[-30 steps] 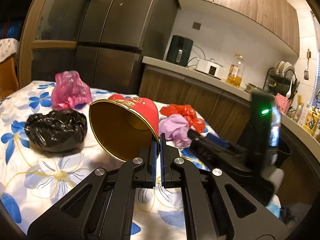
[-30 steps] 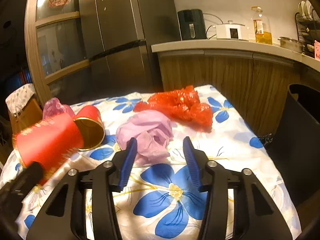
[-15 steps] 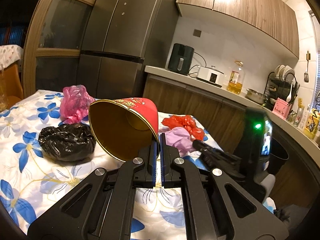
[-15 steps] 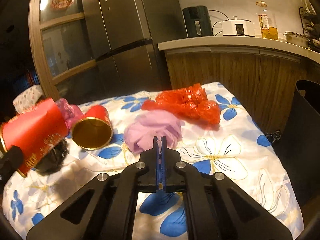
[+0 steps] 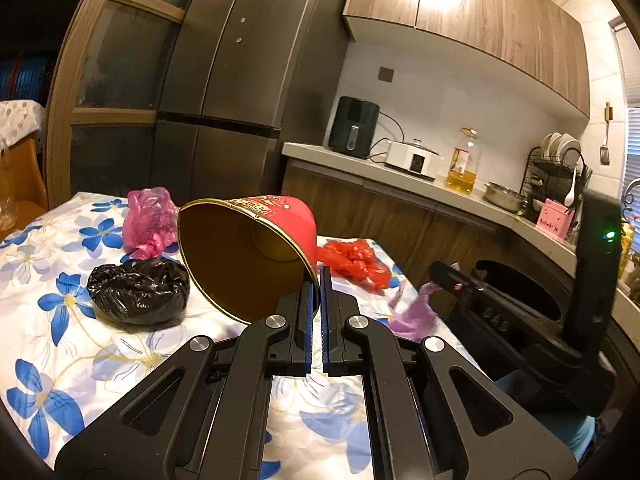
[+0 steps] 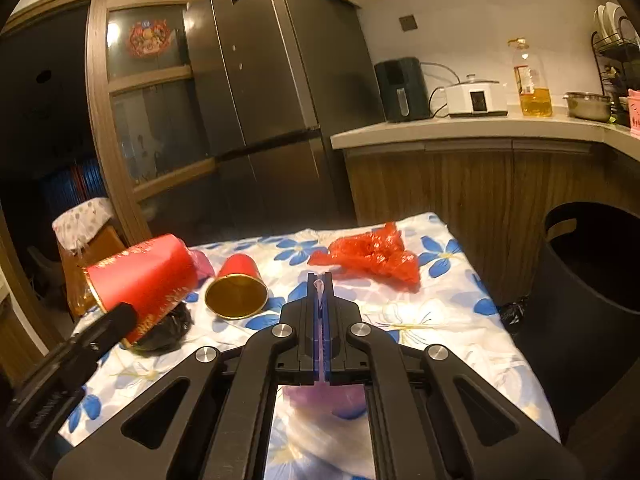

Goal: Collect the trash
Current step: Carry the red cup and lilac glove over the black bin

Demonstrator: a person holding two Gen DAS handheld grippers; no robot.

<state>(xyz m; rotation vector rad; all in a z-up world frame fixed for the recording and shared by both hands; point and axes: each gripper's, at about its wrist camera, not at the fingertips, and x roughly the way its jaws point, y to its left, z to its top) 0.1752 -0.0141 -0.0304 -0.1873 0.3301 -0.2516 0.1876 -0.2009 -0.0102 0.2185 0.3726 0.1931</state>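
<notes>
Aloft, L gripper (image 5: 315,280) fingers pinched red cup (image 5: 256,252) rim, mouth tilted camera-ward; R gripper (image 6: 320,286) fingers clamped purple bag (image 5: 412,312).

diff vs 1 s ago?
Right claw was open over the purple bag; it shut on it and lifted it off the table toward the bin. Left claw stays shut on the red cup, raised a bit. Red bag, black bag, pink bag and small cup unmoved.
</notes>
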